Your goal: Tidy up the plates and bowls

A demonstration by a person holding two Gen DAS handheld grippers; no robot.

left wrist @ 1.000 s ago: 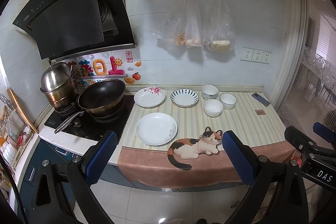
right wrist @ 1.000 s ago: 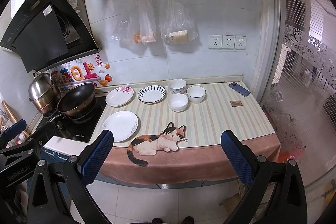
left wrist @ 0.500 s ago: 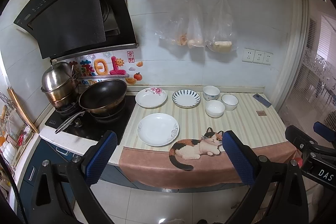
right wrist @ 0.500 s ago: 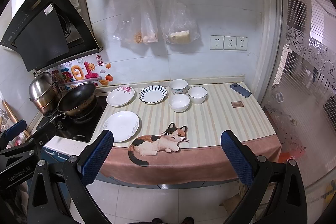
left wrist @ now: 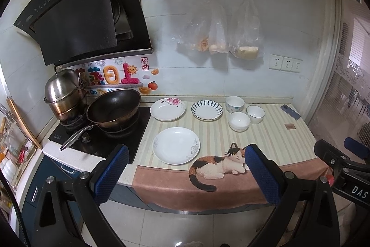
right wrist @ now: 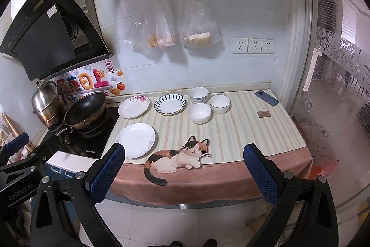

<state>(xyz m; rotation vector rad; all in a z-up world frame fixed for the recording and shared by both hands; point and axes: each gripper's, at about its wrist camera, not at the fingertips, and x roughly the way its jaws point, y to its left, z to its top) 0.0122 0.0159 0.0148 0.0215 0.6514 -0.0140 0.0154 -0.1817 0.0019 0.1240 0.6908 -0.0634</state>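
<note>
I hold the left gripper (left wrist: pixel 185 168) and right gripper (right wrist: pixel 183 166) wide open and empty, both short of the counter's front edge. On the striped mat (left wrist: pixel 266 138), the white plate (left wrist: pixel 176 145) lies nearest, just beside the stove (left wrist: pixel 99 142). Behind it sit the floral plate (left wrist: pixel 167 108) and the blue-striped plate (left wrist: pixel 207 110), side by side. Right of those, three bowls (left wrist: pixel 239 121) cluster close together. A phone (right wrist: pixel 266 98) lies at the far right.
</note>
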